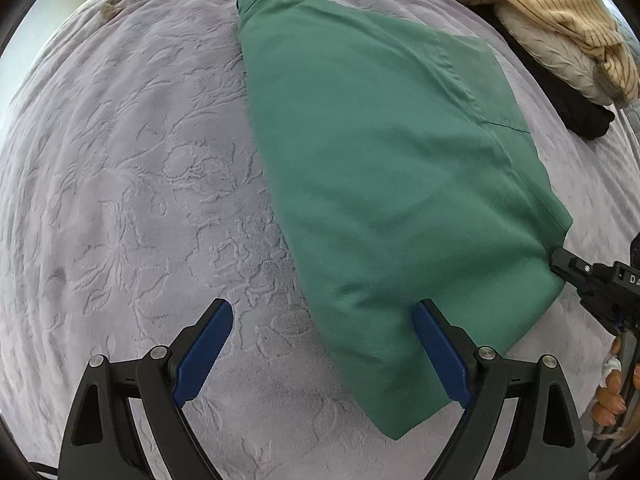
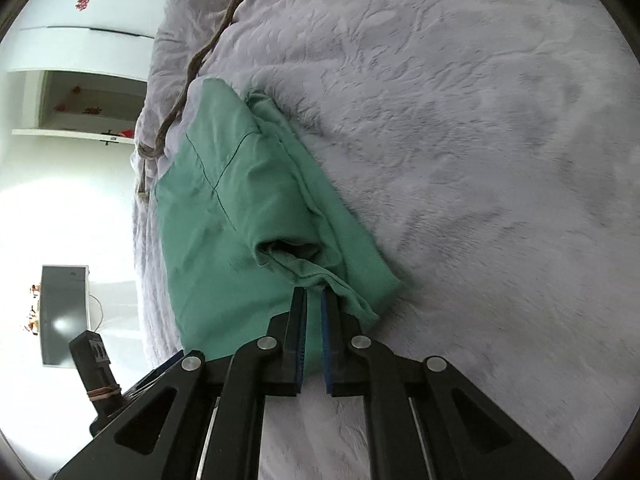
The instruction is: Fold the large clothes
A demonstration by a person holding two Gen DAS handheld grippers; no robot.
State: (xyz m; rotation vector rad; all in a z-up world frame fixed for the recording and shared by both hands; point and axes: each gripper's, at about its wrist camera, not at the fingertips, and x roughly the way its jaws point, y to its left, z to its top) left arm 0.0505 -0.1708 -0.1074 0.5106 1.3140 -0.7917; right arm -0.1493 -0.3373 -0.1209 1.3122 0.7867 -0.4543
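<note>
A green garment [image 1: 384, 168] lies folded into a long, flat shape on the lavender embossed bedspread [image 1: 132, 184]. My left gripper [image 1: 324, 312] hovers over its near end, jaws wide open with blue pads [image 1: 204, 352]; the right pad rests above the cloth, the left one above bare bedspread. Nothing is pinched between them. My right gripper [image 1: 560, 260] meets the garment's right edge. In the right wrist view the right gripper [image 2: 314, 294] is nearly closed, with a bunched fold of the green garment [image 2: 224, 216] caught at its tips.
A pile of striped beige and cream clothes [image 1: 560, 20] over a black garment [image 1: 580, 116] sits at the far right of the bed. A brown braided trim [image 2: 180, 100] runs along the bed's edge. A hand [image 1: 612, 392] holds the right gripper. White shelves [image 2: 80, 100] stand beyond the bed.
</note>
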